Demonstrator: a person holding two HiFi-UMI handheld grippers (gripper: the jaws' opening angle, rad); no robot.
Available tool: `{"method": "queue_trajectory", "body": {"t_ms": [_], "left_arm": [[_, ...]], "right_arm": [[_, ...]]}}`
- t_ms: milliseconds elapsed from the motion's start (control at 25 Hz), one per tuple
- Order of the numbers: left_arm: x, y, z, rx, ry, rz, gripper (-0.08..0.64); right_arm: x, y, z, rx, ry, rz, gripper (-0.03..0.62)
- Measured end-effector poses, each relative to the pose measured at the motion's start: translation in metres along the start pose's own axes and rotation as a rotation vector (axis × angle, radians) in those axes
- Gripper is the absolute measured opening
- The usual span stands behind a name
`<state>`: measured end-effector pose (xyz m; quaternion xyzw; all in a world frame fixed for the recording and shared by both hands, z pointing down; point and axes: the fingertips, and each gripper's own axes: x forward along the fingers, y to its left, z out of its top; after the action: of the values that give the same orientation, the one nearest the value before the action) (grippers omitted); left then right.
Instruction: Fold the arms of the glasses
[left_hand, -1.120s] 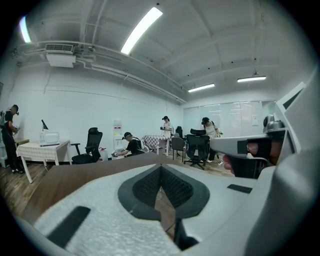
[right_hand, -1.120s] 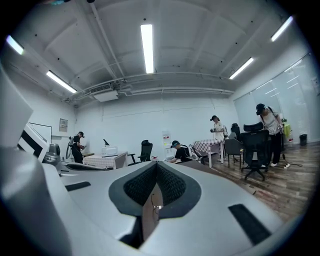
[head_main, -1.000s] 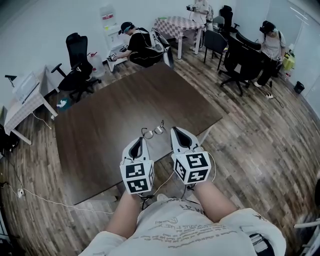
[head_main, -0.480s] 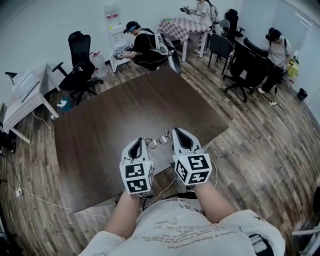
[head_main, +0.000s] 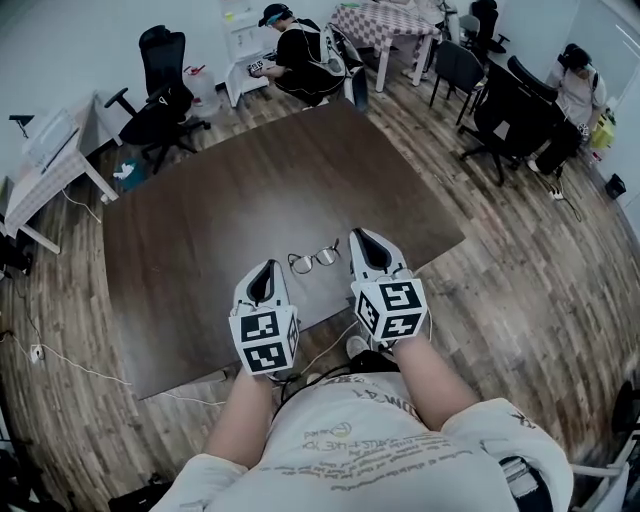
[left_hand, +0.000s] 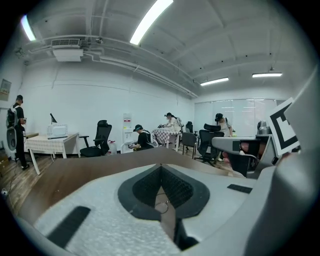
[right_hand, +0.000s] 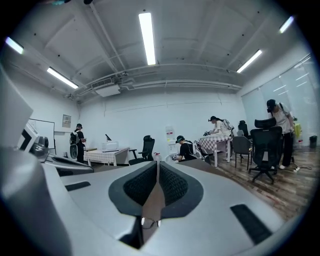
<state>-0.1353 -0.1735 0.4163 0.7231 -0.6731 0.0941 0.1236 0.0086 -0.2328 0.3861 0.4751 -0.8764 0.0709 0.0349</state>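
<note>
A pair of thin-framed glasses (head_main: 313, 260) lies on the dark brown table (head_main: 230, 200) near its front edge; how its arms stand is too small to tell. My left gripper (head_main: 268, 268) is just left of the glasses, shut and empty. My right gripper (head_main: 360, 238) is close on their right, also shut with nothing in it. In the left gripper view the left gripper (left_hand: 161, 165) shows the glasses (left_hand: 162, 206) through the slit below its closed pads. In the right gripper view the glasses (right_hand: 150, 222) sit low under the closed right gripper (right_hand: 158, 163).
The table's front edge (head_main: 300, 335) runs under both grippers. Black office chairs (head_main: 160, 100) stand at the back left and back right (head_main: 500, 110). A person (head_main: 300, 50) crouches beyond the table's far end. A white desk (head_main: 50, 170) is at the left, and a cable (head_main: 60, 365) lies on the wood floor.
Both grippers have shifted over the table's near edge. The right one has come forward alongside the glasses and the left sits slightly further left of them. The jaws stayed shut.
</note>
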Motion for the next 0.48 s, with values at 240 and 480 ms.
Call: {"method": "queue_trajectory", "body": {"t_ms": [240,480], "left_arm": [[0.019,-0.007,-0.017,-0.023,0.048,0.019,0.014],[0.030,-0.001,-0.026,-0.053,0.100,0.083,0.014]], "right_arm": [[0.018,-0.006,-0.034,-0.083,0.026,0.127,0.017],[0.026,-0.012,-0.070,-0.114,0.063,0.237,0.095]]}}
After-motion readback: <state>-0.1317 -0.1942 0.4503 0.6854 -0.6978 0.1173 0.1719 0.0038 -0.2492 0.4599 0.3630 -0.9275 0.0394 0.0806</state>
